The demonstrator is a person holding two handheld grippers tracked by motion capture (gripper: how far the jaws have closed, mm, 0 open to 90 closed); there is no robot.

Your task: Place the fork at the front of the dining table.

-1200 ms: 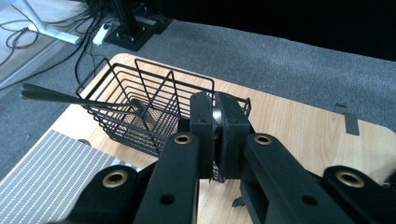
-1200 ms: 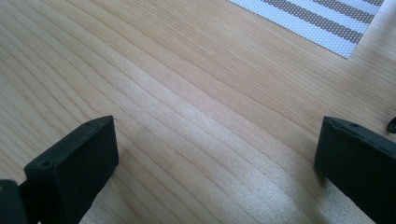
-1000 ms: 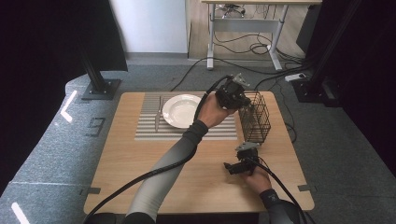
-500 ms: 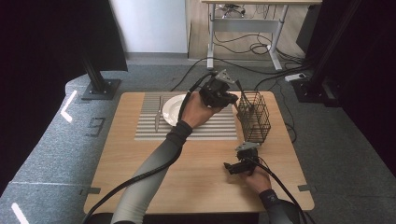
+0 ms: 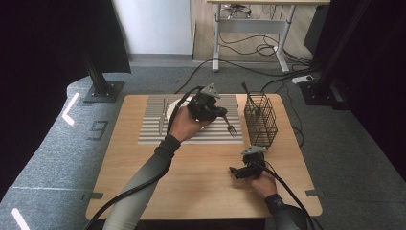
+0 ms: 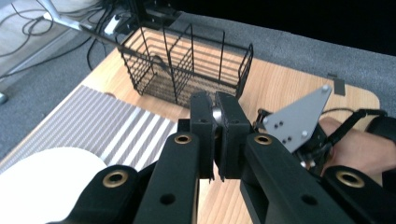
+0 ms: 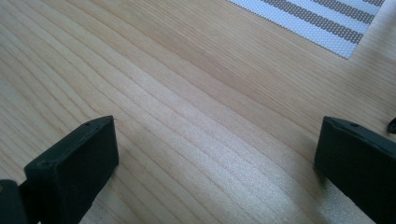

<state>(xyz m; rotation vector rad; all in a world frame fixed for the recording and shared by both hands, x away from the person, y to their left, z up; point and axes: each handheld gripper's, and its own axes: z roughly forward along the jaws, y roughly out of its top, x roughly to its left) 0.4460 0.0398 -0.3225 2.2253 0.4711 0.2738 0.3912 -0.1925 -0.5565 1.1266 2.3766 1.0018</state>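
My left claw [image 5: 221,113] is closed on a fork [image 5: 229,125] and holds it above the striped mat [image 5: 151,129], beside the white plate [image 6: 42,186]. The wire basket [image 5: 261,122] stands to the right of it. My right claw [image 5: 238,171] rests wide open on the near counter [image 5: 191,182].

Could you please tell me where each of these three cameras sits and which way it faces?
High view: above the person's side, facing forward and down on the table; both forearms, left gripper holding a fork.
Left gripper view: on the left gripper, facing the wire basket; the right hand beyond.
Right gripper view: on the right gripper, close over wood.
Shared: striped placemat.
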